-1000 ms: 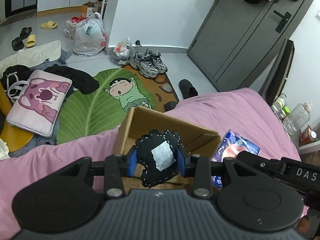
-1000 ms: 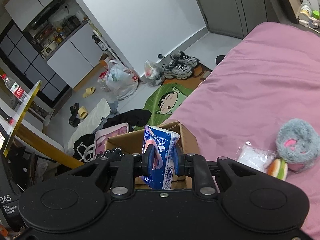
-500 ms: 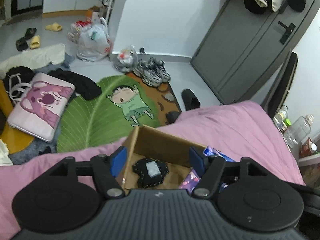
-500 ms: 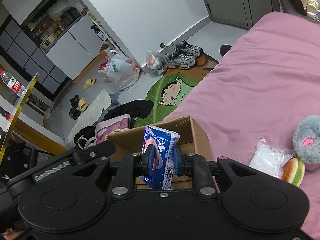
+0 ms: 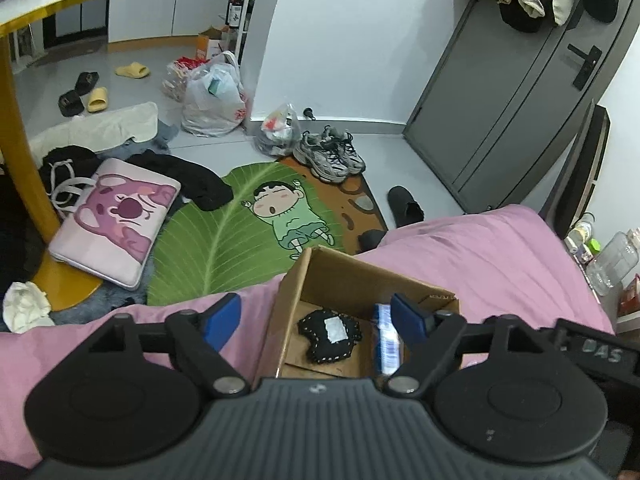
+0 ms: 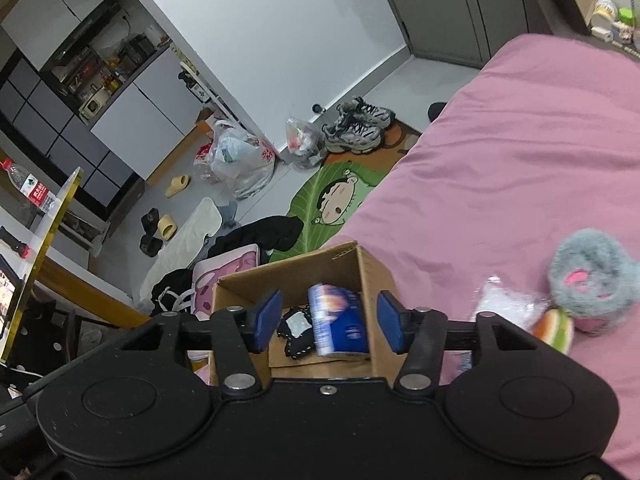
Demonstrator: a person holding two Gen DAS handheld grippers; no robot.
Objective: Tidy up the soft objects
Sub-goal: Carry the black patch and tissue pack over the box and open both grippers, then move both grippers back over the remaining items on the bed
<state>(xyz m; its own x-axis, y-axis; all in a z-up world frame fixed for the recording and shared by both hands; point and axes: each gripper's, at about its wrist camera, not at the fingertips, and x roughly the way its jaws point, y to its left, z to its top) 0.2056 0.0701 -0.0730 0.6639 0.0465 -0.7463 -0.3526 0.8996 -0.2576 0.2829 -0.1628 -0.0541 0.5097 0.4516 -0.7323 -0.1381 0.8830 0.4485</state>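
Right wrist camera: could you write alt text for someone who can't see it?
An open right gripper hovers over a cardboard box on a pink bed; inside are a blue packet and a black stitched toy. A grey fluffy toy lies to the right.

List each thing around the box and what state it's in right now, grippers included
left gripper: open, empty, above the box
right gripper: open, empty
cardboard box: open-topped, on the pink bed
black stitched plush: lying in the box
blue tissue pack: in the box, blurred
grey fluffy plush: on the bed, outside
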